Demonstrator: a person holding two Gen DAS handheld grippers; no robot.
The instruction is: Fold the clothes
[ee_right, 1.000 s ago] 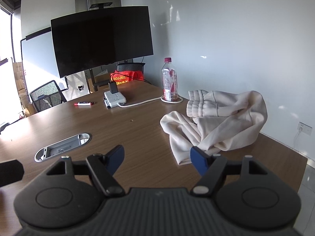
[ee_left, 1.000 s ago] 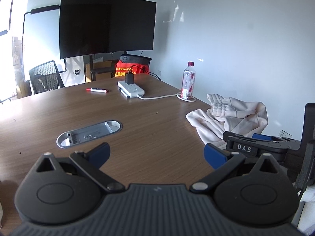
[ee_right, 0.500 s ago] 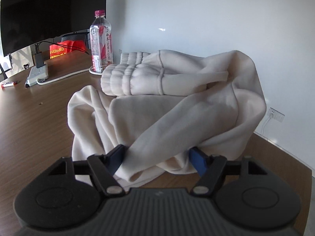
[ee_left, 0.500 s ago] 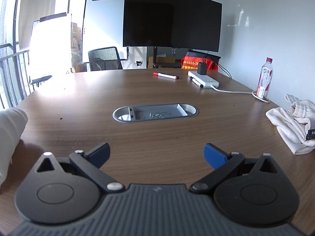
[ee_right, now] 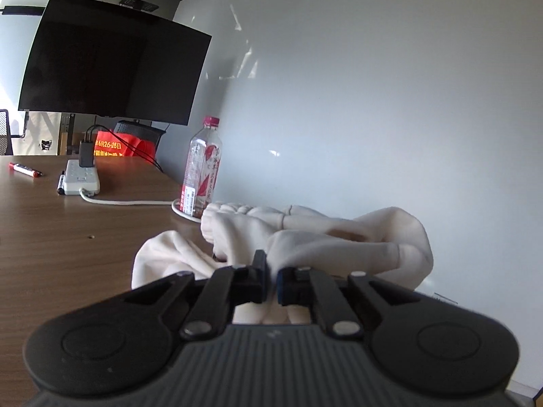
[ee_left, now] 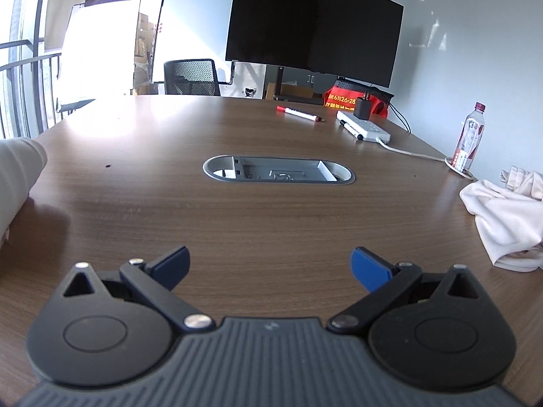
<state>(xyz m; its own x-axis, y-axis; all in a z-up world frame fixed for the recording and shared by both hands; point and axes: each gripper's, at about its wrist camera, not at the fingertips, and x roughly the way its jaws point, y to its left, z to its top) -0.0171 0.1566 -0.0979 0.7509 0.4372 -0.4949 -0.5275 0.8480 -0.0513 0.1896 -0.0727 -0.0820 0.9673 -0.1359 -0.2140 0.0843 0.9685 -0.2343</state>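
- Cream garment (ee_right: pixel 315 237): it lies bunched in a loose heap near the right-hand edge of the table (ee_left: pixel 271 210), just beside the water bottle (ee_right: pixel 202 169). Not flat, not folded.
- Right gripper (ee_right: pixel 270 283): half a second ago its jaws stood spread around a fold of the cloth; now we see them pinched nearly together with a ridge of cream fabric caught between them. We read that as a grip taken on the garment.
- Left gripper (ee_left: pixel 270 264): jaws wide apart, nothing between them, only bare tabletop ahead. A second ago it faced the heap from close by; now it looks across the middle of the table toward the cable hatch (ee_left: pixel 278 169), with the garment at the far right of its view.
- A pale cloth shape (ee_left: pixel 15 176) shows at the left edge of the left view; we cannot tell what it is.
- Our judgement: with one hand gripping and the other free, the heap looks ready to be lifted or dragged out for spreading. Which part of the garment is held, we cannot tell.
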